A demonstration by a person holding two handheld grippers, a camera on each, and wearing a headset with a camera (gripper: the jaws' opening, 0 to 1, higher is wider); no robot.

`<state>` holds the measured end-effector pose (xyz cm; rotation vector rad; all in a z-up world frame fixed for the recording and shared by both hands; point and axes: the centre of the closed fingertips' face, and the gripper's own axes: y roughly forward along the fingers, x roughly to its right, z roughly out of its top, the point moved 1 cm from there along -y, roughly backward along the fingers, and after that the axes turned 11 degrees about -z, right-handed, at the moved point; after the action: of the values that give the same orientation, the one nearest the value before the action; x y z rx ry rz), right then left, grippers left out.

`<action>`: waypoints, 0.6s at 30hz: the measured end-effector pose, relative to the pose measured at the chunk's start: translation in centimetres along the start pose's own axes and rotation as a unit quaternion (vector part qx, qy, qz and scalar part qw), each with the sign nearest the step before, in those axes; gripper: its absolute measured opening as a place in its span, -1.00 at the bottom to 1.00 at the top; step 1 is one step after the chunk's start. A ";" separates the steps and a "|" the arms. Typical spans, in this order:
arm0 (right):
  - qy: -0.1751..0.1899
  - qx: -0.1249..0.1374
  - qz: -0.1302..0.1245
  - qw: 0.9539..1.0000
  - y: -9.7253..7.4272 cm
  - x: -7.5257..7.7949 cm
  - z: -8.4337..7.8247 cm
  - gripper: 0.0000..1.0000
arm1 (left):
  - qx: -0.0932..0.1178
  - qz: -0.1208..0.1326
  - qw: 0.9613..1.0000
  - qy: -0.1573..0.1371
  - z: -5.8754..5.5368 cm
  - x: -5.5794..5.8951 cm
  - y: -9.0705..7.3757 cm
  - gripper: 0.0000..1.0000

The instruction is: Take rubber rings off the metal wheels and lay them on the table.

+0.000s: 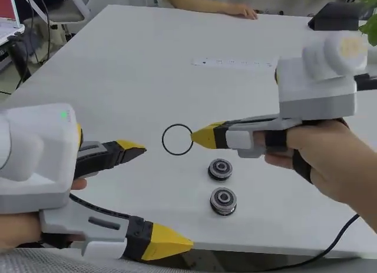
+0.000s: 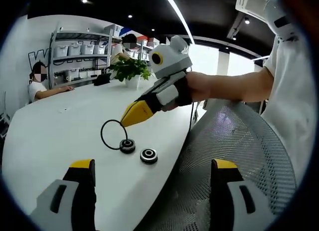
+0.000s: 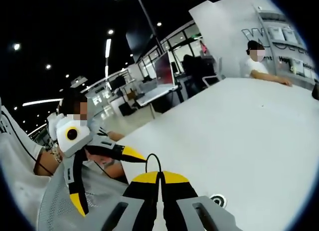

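Right gripper [image 1: 203, 136] clenched on a black rubber ring [image 1: 164, 140], pinched at the jaw tips, near the farther metal wheel [image 1: 220, 170]; nearer metal wheel [image 1: 224, 201] lies close by it. Left gripper [image 1: 168, 195] released, jaws wide, over the table [image 1: 147, 61] near edge. Step judged: laying the ring down. Next: lower, then release. Whether either wheel carries a ring is unclear.

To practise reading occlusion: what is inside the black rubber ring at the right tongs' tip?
Inside the rubber ring, bare white table shows. Its pinched edge is hidden between the shut right tongs.
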<state>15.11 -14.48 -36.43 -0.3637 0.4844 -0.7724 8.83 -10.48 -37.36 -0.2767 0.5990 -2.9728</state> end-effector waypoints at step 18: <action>-0.019 -0.100 -0.025 0.994 2.5 0.9 -7.0 -1.00 | -0.021 0.001 1.000 -0.004 -0.9 0.0 0.1 0.87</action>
<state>13.32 -14.46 -43.74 -0.5774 0.5210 -0.7659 8.69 -10.20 -38.24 -0.2907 0.6615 -2.9576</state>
